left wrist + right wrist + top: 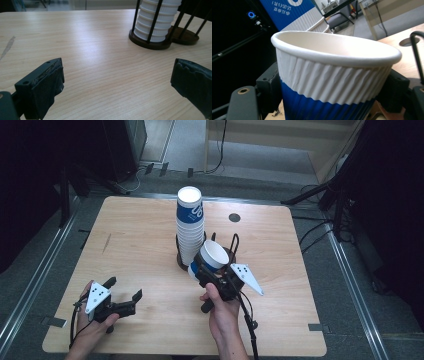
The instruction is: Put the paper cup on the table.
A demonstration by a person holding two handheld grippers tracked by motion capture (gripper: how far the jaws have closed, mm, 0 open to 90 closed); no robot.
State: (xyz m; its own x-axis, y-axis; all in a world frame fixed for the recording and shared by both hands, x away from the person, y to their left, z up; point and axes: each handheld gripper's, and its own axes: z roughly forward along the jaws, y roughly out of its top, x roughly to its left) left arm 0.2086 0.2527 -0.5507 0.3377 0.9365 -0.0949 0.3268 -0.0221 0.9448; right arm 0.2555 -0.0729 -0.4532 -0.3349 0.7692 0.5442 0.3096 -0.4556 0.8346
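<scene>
We hold a two-jaw gripper in each hand over a pale wooden desk (pixel 135 250). Our right gripper (pixel 210 270) is clamped on a single paper cup (pixel 212 256), white and ribbed near the rim and blue lower down. In the right gripper view the two black jaws press against opposite sides of the cup (pixel 332 82) just below the white ribbed band, and its mouth is open and tilted toward the camera. From the high view, this cup is lifted off the desk near the middle, just beside the stack of matching cups (pixel 190 227).

That stack stands upside down in a dark wire cup holder (pixel 220 251) with a round base, set near the centre of the desk, a little toward the far edge. In the left gripper view the lower ribbed rims of the stack (pixel 156 20) sit inside the black uprights of the holder.

Our left gripper (pixel 122 295) is near the front left corner of the desk, low over the wood, well apart from the stack. Its jaws stand wide apart with only bare desk between them.

A small round hole (pixel 234 217) sits near the far edge.
</scene>
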